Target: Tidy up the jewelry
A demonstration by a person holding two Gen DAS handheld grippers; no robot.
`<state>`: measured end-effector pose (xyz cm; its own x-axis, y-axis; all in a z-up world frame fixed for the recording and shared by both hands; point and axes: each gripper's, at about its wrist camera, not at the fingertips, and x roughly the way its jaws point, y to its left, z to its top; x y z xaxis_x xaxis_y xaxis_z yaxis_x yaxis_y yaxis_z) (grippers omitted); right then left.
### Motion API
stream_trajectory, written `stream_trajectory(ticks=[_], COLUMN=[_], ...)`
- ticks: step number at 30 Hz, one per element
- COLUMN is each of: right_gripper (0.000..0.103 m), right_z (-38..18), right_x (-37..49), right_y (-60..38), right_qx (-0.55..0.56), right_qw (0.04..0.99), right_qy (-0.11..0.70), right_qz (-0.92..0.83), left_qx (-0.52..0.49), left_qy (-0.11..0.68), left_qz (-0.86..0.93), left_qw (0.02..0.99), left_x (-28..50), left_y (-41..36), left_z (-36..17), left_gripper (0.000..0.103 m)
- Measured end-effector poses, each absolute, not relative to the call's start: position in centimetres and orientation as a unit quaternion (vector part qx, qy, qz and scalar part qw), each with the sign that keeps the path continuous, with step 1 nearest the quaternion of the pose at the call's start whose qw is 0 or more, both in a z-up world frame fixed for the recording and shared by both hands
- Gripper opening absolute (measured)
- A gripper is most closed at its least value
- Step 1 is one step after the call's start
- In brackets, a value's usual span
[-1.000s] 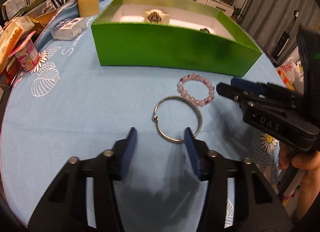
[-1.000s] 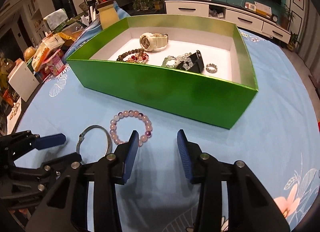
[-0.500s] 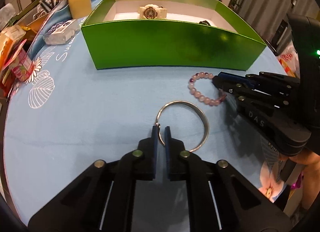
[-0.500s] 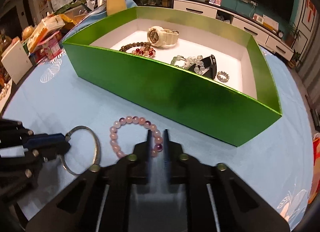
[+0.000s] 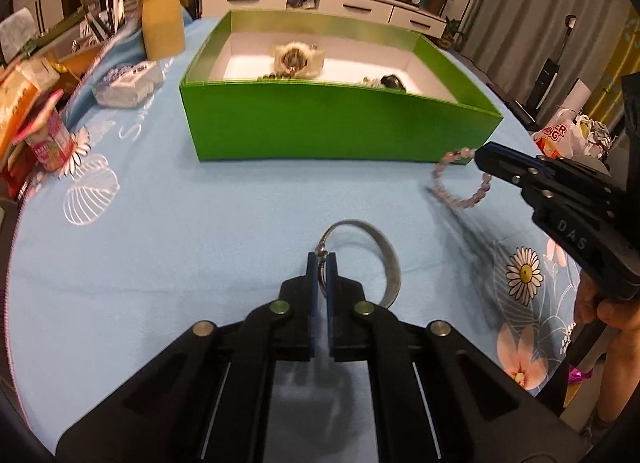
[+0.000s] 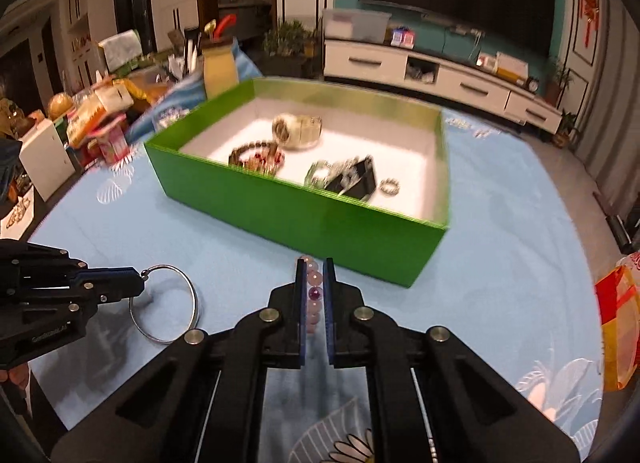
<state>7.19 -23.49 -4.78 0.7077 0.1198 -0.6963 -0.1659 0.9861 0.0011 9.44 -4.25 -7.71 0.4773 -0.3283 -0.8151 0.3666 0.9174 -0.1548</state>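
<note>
My left gripper (image 5: 321, 263) is shut on the silver bangle (image 5: 390, 259) and holds it just above the blue tablecloth; the bangle also shows in the right wrist view (image 6: 188, 303). My right gripper (image 6: 311, 275) is shut on the pink bead bracelet (image 6: 313, 295), lifted off the cloth; in the left wrist view the bracelet (image 5: 456, 199) hangs from the right gripper (image 5: 486, 157), blurred. The green box (image 6: 304, 215) stands behind both, holding a cream watch (image 6: 298, 129), dark bead bracelets (image 6: 256, 153), a black item (image 6: 360, 179) and a small ring (image 6: 390, 186).
The round table's blue cloth (image 5: 180, 231) has flower prints. Snack packs (image 5: 44, 135), a white packet (image 5: 128, 83) and a yellow container (image 5: 162, 23) crowd the far left. A bag (image 6: 618, 319) sits off the right edge.
Both grippers closed earlier on their pieces and have now lifted them. The right gripper has raised the bead bracelet up and back; the view of the box has dropped lower.
</note>
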Motion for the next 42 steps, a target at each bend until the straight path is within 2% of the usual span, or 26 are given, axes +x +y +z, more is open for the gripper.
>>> stream_trajectory(ticks=[11, 13, 22, 29, 30, 33, 34, 38, 39, 40, 42], right_gripper=[0.007, 0.007, 0.007, 0.007, 0.007, 0.007, 0.007, 0.007, 0.007, 0.007, 0.007], right_z=[-1.5, -1.1, -1.3, -1.5, -1.6, -1.7, -1.8, -2.0, -2.1, -2.1, -2.0], right_x=[5.4, 5.1, 4.7, 4.7, 4.7, 4.9, 4.9, 5.1, 5.1, 5.1, 5.0], right_y=[-23.9, -24.0, -23.9, -24.2, -24.3, -24.4, -24.5, -24.5, -24.5, -24.5, -24.6], right_qx=[-0.031, -0.030, -0.020, -0.010, -0.010, -0.006, -0.004, 0.000, 0.002, 0.002, 0.003], right_qw=[0.940, 0.941, 0.937, 0.936, 0.936, 0.935, 0.934, 0.933, 0.933, 0.933, 0.933], right_qy=[0.334, 0.331, 0.340, 0.343, 0.344, 0.347, 0.348, 0.351, 0.351, 0.351, 0.351], right_qz=[0.068, 0.070, 0.076, 0.078, 0.078, 0.080, 0.081, 0.082, 0.083, 0.084, 0.084], left_qx=[0.027, 0.029, 0.021, -0.010, -0.008, 0.009, 0.018, 0.085, 0.093, 0.100, 0.111], left_qy=[0.441, 0.440, 0.455, 0.500, 0.501, 0.497, 0.494, 0.490, 0.493, 0.498, 0.501], left_qz=[-0.207, -0.209, -0.197, -0.183, -0.189, -0.230, -0.243, -0.268, -0.265, -0.264, -0.256], left_qw=[0.873, 0.873, 0.868, 0.847, 0.844, 0.837, 0.835, 0.825, 0.823, 0.820, 0.819], left_x=[8.5, 8.5, 9.4, 10.7, 10.5, 9.3, 8.8, 7.4, 7.4, 7.6, 7.8], left_y=[-4.4, -4.4, -3.0, -1.2, -1.3, -2.2, -2.7, -5.6, -6.1, -6.5, -6.9], left_z=[-4.9, -4.8, -5.7, -8.8, -8.9, -8.6, -8.5, -9.0, -9.3, -9.7, -10.3], left_gripper=[0.003, 0.000, 0.000, 0.002, 0.004, 0.031, 0.036, 0.036, 0.029, 0.014, 0.009])
